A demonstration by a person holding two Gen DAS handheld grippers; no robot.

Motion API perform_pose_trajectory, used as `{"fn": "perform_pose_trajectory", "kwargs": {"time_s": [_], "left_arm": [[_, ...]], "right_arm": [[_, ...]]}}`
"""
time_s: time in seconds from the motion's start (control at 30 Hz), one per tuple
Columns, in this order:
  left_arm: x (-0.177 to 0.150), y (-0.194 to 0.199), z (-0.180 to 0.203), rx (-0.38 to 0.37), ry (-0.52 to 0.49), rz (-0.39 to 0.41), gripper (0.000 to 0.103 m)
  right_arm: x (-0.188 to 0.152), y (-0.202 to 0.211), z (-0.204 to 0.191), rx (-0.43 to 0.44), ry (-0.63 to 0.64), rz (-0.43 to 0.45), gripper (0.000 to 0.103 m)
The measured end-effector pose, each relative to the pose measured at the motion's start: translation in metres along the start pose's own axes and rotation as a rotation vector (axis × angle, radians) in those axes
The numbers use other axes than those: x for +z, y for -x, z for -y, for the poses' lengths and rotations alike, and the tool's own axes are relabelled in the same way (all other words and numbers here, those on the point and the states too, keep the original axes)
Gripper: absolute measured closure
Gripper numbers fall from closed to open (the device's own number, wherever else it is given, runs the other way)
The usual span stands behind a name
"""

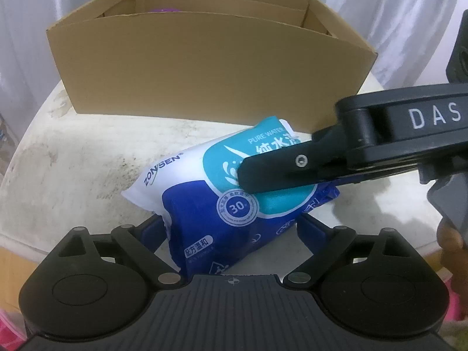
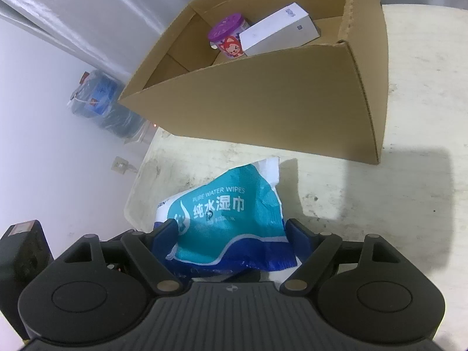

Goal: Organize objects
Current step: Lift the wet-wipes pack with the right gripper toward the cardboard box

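Observation:
A blue, teal and white pack of wet wipes point(image 1: 187, 204) is tilted over the round white table point(image 1: 73, 161), in front of an open cardboard box point(image 1: 204, 67). My left gripper point(image 1: 232, 228) has its blue pads against the pack's two sides near its lower end. My right gripper point(image 2: 231, 231) comes in from the right and closes on the pack point(image 2: 234, 204), which is crumpled between its pads. One of the right gripper's black fingers point(image 1: 278, 166) lies across the pack's teal face.
The cardboard box point(image 2: 278, 102) holds a purple-lidded jar point(image 2: 226, 33) and a white carton point(image 2: 280, 30). A hand point(image 1: 452, 242) shows at the right edge. Bagged bundles point(image 2: 96, 96) sit on the floor beyond the table's left edge. White curtains hang behind.

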State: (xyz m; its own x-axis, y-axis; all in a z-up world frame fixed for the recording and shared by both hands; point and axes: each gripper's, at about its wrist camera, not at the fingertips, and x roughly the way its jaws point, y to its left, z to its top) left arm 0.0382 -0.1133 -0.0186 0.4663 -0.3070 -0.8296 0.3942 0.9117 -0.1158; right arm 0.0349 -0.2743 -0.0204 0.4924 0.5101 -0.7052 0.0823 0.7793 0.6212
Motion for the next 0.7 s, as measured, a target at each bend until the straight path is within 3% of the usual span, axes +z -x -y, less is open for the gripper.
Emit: {"fn": "perform_pose_trajectory", "kwargs": {"time_s": [0.7], "left_arm": [[-0.003, -0.002, -0.004, -0.003, 0.019, 0.003, 0.012]], "right_arm": [[-0.001, -0.008, -0.004, 0.043, 0.02, -0.022, 0.022]]}}
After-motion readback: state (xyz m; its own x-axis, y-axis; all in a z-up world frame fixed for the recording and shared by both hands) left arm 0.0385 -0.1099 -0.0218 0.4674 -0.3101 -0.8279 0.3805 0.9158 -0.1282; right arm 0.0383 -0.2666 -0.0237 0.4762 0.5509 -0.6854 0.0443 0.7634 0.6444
